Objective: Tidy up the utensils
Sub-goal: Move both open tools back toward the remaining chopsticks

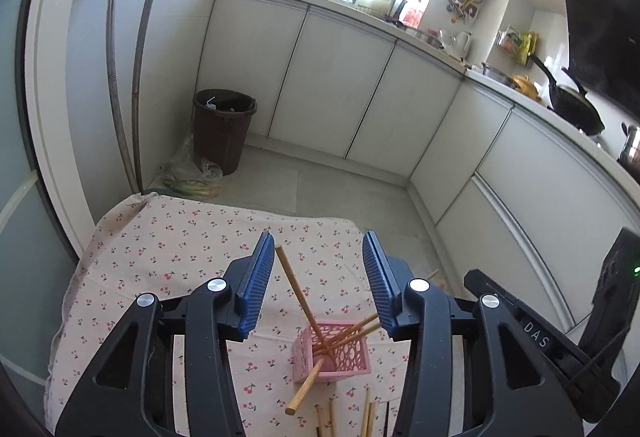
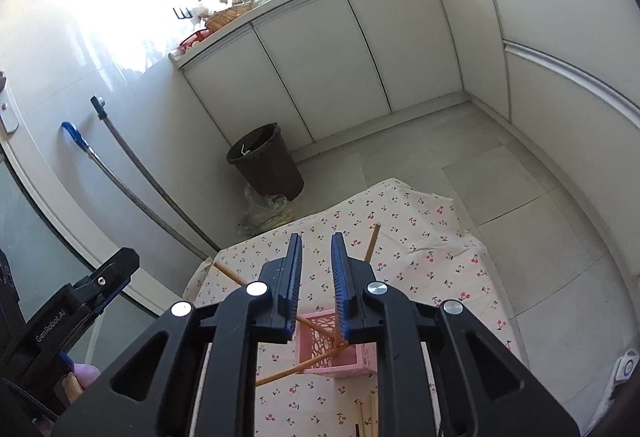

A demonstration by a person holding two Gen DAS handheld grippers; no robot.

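Pink perforated plastic basket (image 1: 332, 351) on cherry-print cloth (image 1: 168, 249); slender wooden chopsticks (image 1: 298, 291) lean inside; ribbed left gripper (image 1: 318, 251) and right gripper (image 2: 316, 249) above it, both parted, empty.

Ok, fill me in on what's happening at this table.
A person is sorting wooden chopsticks into a pink basket on the cherry-print tablecloth. Several already lean in it; more lie loose in front. The left hand-held gripper and right hand-held gripper are both open and hold nothing.
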